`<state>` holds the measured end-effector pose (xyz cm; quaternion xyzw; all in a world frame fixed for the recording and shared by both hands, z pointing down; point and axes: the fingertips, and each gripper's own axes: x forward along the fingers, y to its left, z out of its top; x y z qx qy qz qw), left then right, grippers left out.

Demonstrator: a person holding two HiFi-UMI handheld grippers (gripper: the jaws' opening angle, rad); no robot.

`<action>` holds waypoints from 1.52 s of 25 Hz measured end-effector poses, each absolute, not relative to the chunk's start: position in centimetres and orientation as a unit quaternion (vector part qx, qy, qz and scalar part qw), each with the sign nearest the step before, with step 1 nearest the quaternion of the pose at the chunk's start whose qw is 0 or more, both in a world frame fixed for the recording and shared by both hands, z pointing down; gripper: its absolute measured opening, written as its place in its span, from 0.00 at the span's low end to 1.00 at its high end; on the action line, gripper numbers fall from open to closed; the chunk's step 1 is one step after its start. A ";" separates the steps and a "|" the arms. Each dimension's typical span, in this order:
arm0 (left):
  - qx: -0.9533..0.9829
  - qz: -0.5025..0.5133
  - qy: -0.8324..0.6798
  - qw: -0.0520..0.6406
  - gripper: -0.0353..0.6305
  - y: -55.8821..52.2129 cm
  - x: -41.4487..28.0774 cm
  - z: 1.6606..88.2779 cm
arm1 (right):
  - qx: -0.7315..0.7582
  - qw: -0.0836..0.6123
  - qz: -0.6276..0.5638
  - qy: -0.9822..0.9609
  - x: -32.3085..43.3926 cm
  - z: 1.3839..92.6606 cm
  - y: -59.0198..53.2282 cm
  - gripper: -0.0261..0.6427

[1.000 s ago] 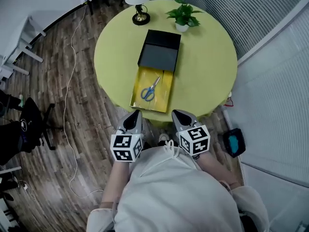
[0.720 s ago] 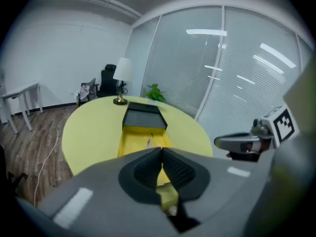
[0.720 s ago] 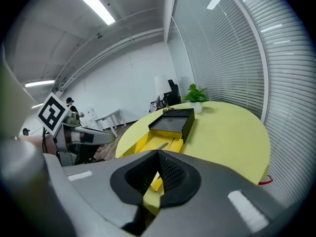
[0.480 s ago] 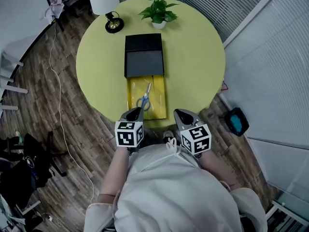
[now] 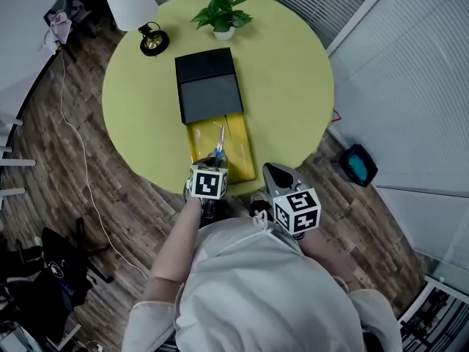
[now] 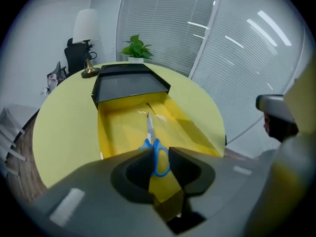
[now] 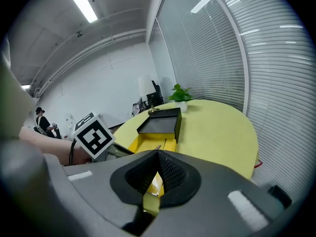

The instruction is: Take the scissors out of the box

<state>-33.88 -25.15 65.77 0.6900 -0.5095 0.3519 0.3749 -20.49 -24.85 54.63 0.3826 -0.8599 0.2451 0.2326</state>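
Note:
The scissors [image 5: 218, 149], with blue handles, lie in the yellow tray [image 5: 236, 134] that slides out of a black box [image 5: 209, 86] on the round yellow-green table [image 5: 286, 86]. My left gripper [image 5: 212, 169] hangs over the tray's near end, pointing steeply down. Its jaws are opening. In the left gripper view the blue handles [image 6: 159, 154] show in the gap of the left gripper [image 6: 159, 153], and the pads do not press them. My right gripper [image 5: 273, 169] hovers shut off the table's near edge. In its own view the right gripper [image 7: 158, 155] holds nothing.
A white lamp [image 5: 135, 6] and a potted plant [image 5: 220, 13] stand at the table's far side. A blue object [image 5: 359, 166] lies on the floor to the right, against slatted blinds. A white cable [image 5: 77, 160] trails over the wooden floor on the left.
My left gripper has moved forward and down, from the table's near edge to above the scissors' handles in the tray. The right gripper has barely shifted.

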 end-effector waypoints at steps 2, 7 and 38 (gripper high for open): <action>0.686 0.370 -0.501 0.375 0.21 -25.6 -34.0 66.5 | 0.391 0.232 0.255 -0.853 -20.3 55.1 -24.4 0.04; 0.667 0.417 -0.482 0.386 0.23 -26.1 -34.2 68.5 | 0.408 0.233 0.264 -0.843 -19.5 55.6 -24.3 0.04; 0.687 0.431 -0.420 0.409 0.19 -24.9 -34.3 68.9 | 0.449 0.228 0.262 -0.823 -18.4 54.9 -24.9 0.04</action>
